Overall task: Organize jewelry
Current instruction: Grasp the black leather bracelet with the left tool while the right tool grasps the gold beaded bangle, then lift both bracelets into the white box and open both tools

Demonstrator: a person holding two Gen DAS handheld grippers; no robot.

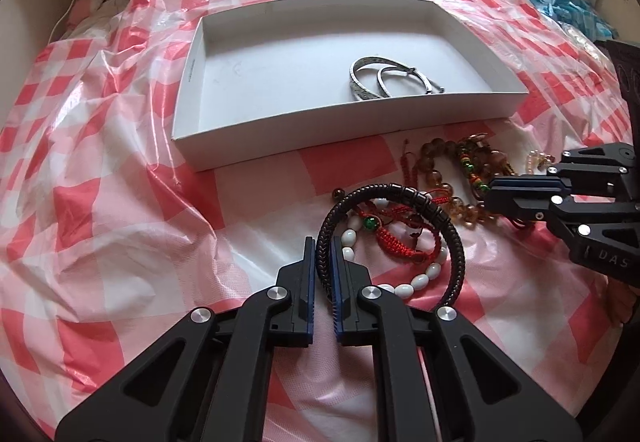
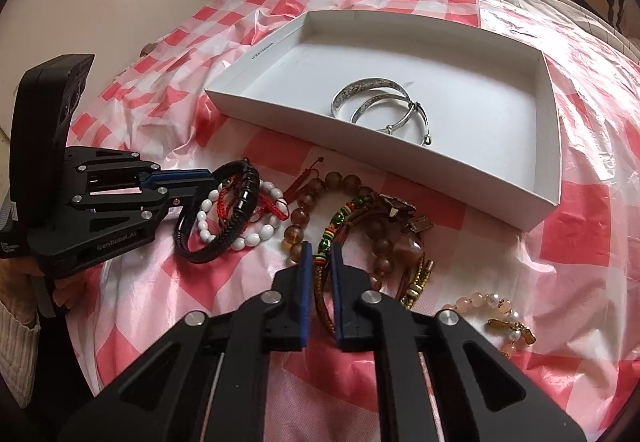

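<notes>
**Both grippers biting into the bracelet pile**

The left gripper (image 1: 321, 254) is pinching the black braided bracelet (image 1: 456, 242), jaws squeezing its cord on the pink checked cover (image 1: 100, 202). The right gripper (image 2: 320, 262) is clamping the brown cord bracelet (image 2: 322, 302) with coloured beads, beside the amber bead bracelet (image 2: 340, 182). Two silver bangles (image 2: 376, 102) are lying inside the white box (image 2: 552, 146), just behind the pile.
</notes>
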